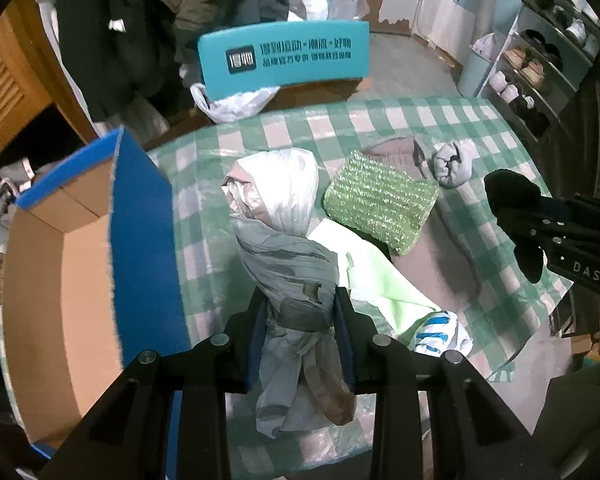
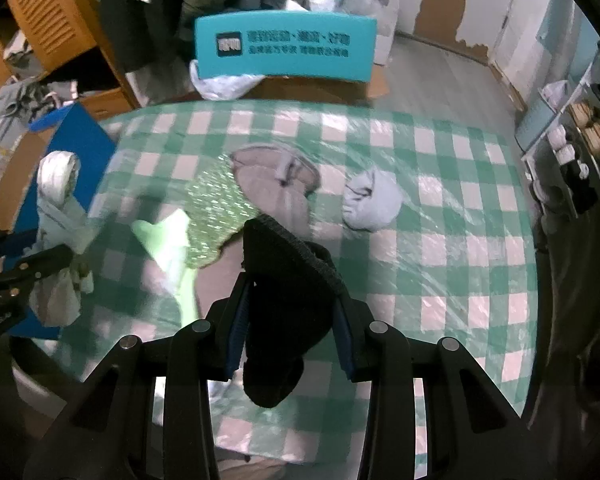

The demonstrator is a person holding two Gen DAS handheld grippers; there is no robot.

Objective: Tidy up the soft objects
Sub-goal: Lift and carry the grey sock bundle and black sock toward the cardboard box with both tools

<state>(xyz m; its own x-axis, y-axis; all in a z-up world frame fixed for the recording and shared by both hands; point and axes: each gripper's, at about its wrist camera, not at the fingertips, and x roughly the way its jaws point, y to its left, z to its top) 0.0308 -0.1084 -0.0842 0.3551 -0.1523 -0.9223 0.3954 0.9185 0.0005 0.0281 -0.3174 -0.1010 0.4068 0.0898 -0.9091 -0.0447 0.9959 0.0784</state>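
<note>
The left gripper [image 1: 300,300] clamps a knotted grey bag bundle [image 1: 284,248], held above a green checked table [image 1: 480,208] beside an open cardboard box [image 1: 60,280]. The right gripper [image 2: 290,292] clenches a black knit item [image 2: 288,280] over the same table. Beyond lie a pale green cloth [image 1: 376,276], a sparkly green pouch [image 1: 380,200], a grey fabric ball [image 2: 374,200] and, farthest, a teal chair back [image 1: 284,56].

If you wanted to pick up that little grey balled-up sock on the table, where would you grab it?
Probably from straight above, across the grey sock ball's rounded middle: it sits alone on the checked tablecloth, clear of the brown garment, and should squash easily.
</note>
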